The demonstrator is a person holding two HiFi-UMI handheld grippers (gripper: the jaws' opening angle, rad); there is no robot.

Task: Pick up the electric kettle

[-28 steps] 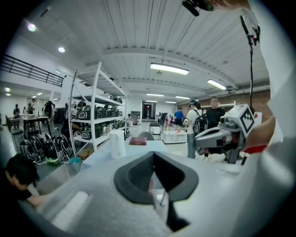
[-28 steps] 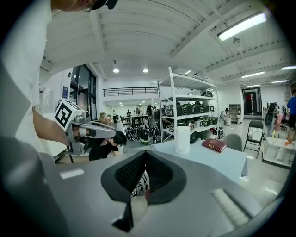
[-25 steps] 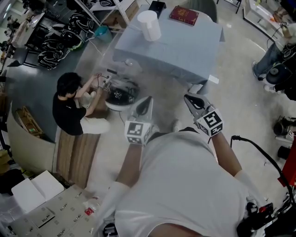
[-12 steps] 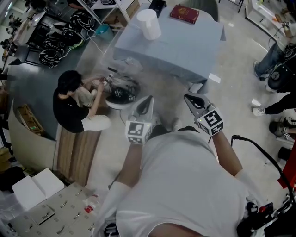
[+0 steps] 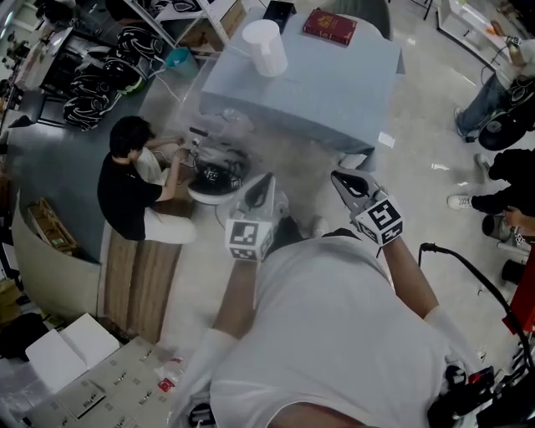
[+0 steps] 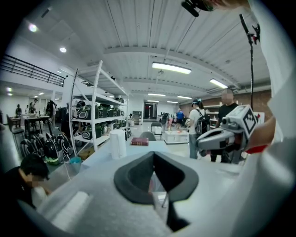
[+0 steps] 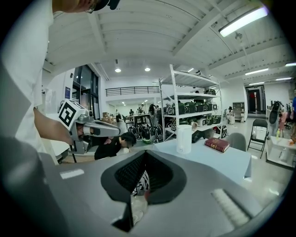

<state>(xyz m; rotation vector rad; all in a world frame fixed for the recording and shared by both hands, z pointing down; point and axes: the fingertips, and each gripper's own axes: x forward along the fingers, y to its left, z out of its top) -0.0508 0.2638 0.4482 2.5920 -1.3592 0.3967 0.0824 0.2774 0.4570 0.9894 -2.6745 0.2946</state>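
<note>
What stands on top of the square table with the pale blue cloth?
A white cylindrical electric kettle and a dark red book. The draped pale blue cloth hides whatever is underneath it.

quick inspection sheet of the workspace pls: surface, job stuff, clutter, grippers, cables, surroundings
surface: table under a grey cloth, mostly bare
job's things: white kettle upright near the table's far left corner, untouched
clutter: red book at the far edge, apart from the kettle
grippers: left gripper and right gripper both shut, empty, held short of the table
cables: black cable arcs at the right; its ends are not seen
surroundings: kneeling person at a round device on the floor left of the table; shelves of bags beyond
</note>
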